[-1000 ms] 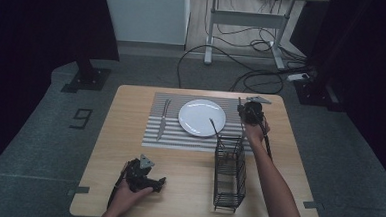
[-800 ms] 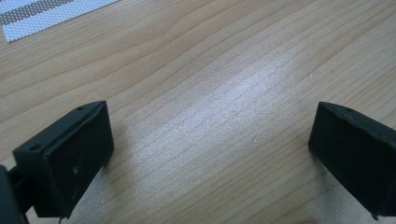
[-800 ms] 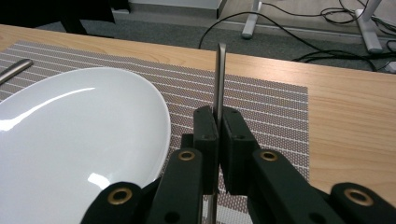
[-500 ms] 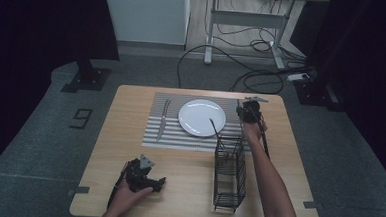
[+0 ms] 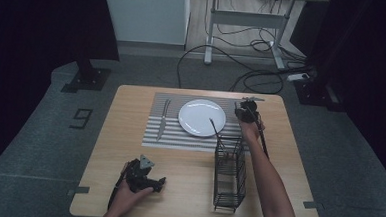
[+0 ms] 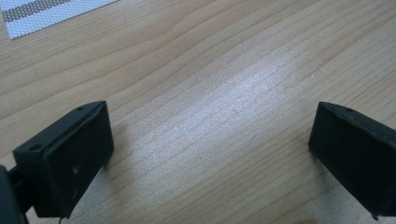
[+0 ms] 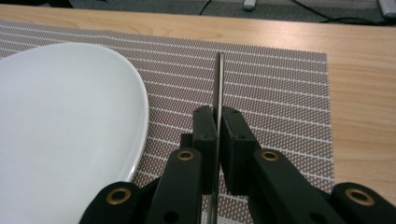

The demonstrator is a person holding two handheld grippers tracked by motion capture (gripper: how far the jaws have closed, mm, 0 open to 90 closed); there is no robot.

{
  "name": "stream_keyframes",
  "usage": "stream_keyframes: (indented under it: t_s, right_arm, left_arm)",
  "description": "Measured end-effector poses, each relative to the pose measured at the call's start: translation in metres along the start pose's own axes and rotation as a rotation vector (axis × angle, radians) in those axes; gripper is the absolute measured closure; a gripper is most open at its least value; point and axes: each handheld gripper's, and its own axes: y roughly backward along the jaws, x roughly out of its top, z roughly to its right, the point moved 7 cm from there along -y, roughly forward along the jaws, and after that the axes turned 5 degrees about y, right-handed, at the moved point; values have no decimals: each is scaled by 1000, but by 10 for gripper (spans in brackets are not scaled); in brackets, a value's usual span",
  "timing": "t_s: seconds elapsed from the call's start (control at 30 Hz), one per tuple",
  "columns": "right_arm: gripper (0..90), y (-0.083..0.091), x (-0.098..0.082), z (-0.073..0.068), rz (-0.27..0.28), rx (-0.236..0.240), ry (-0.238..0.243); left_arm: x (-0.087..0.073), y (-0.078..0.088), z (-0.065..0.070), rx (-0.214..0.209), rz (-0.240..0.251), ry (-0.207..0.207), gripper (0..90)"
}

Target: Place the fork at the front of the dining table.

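My right gripper (image 7: 218, 114) is shut on a thin metal utensil (image 7: 219, 79), seen edge-on and pointing forward low over the striped placemat (image 7: 275, 93). A white plate (image 7: 60, 121) lies just to its left. In the high view the right gripper (image 5: 246, 113) sits at the right of the plate (image 5: 200, 116). On the bare wood near the front left edge rests my left gripper (image 5: 149, 181). Its jaws stand wide apart with nothing between them, and the left gripper (image 6: 210, 140) looks down on wood grain.
A black wire cutlery basket (image 5: 229, 175) stands by the right forearm, with one utensil (image 5: 214, 126) leaning out toward the plate. Another piece of cutlery (image 5: 163, 118) lies on the placemat (image 5: 172, 137) left of the plate. Cables and a desk frame are on the floor behind.
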Motion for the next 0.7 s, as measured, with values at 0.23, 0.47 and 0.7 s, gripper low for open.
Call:
stream_keyframes:
  t_s: [0.23, 0.47, 0.7]
  right_arm:
    - [854, -9, -8, -1, -33, 6, -16]
    - [846, -13, -14, 3, -62, 8, -41]
    - [840, -15, -17, 4, -84, 10, -45]
  left_arm:
    - [0, 0, 0, 0, 0, 0, 0]
    - [0, 0, 0, 0, 0, 0, 0]
    - [0, 0, 0, 0, -1, 0, 0]
